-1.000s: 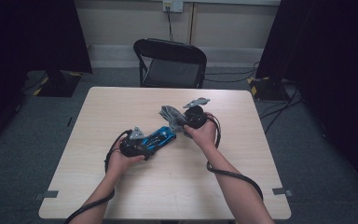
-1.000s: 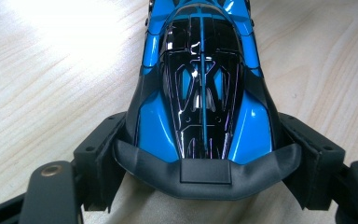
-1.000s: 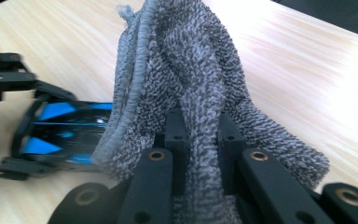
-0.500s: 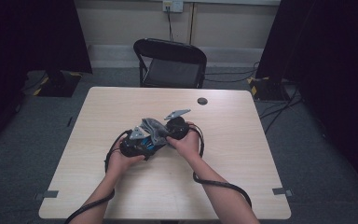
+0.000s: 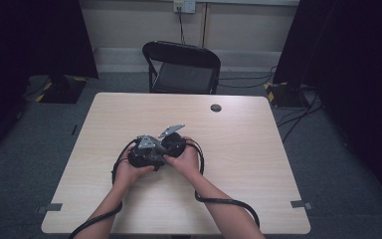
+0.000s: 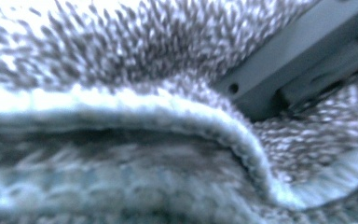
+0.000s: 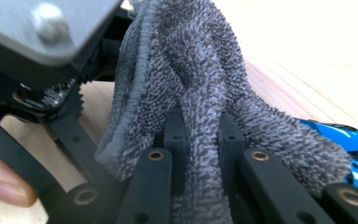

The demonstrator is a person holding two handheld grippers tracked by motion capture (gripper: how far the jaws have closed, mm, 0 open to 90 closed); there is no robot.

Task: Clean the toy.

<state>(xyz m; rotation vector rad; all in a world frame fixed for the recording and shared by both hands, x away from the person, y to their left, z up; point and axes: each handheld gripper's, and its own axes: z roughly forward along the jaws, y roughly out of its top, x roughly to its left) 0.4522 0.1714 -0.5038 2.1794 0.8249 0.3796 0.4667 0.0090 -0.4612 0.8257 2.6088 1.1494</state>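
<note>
1. My right gripper (image 7: 200, 135) has its jaws clamped on a fold of the grey towel (image 7: 191, 84).
2. My left gripper (image 5: 142, 154) sits pressed into the towel's pile; I cannot tell whether its jaws are together.
3. Since a second ago, the right gripper has come nearer and leftward, meeting the left one at the table (image 5: 258, 149) centre.
4. A blue object (image 7: 356, 144) peeks out, touching the towel, seemingly under it.
5. The black disc (image 5: 216, 107) lies far right, well apart.
</note>
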